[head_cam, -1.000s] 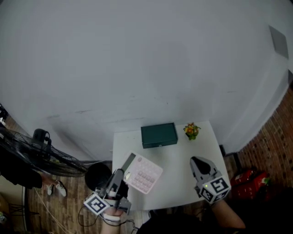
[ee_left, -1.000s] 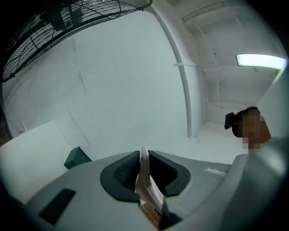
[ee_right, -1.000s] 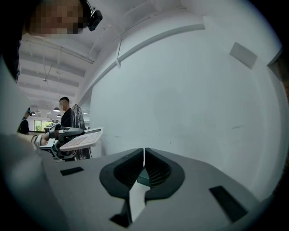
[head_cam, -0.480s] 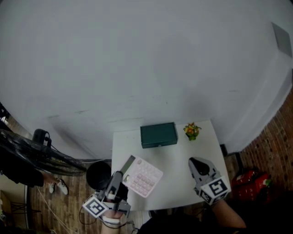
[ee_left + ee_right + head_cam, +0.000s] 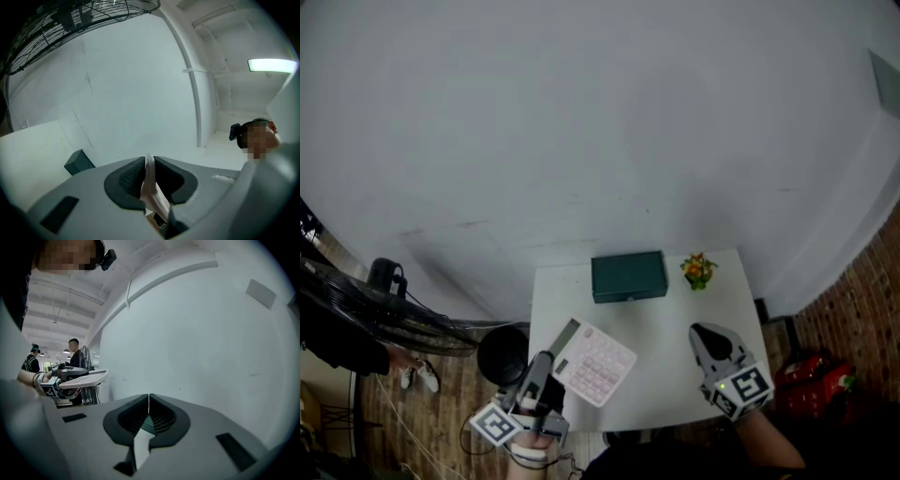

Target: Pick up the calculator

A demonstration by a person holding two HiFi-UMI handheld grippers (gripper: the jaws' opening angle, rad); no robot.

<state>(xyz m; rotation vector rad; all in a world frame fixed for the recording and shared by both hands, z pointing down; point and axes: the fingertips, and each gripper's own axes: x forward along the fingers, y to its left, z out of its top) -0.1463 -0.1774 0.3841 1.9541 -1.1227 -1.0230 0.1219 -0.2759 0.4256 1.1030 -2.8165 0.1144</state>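
Observation:
The calculator [image 5: 594, 362], white-pink with a dark display, is off the table at its front left corner, tilted, with my left gripper [image 5: 547, 362] shut on its near edge. In the left gripper view the calculator [image 5: 150, 183] shows edge-on, pinched between the two pads. The right gripper view shows the calculator [image 5: 85, 378] lifted at the left, held by the left gripper [image 5: 70, 375]. My right gripper [image 5: 706, 331] hovers over the table's right front part, shut, with nothing in it.
A white table [image 5: 667, 319] carries a dark green box [image 5: 628, 276] at its back and a small potted flower [image 5: 697, 270] at its back right. A black bin [image 5: 501, 357] and a standing fan [image 5: 389, 314] are left of the table. People stand far off at the left in the right gripper view.

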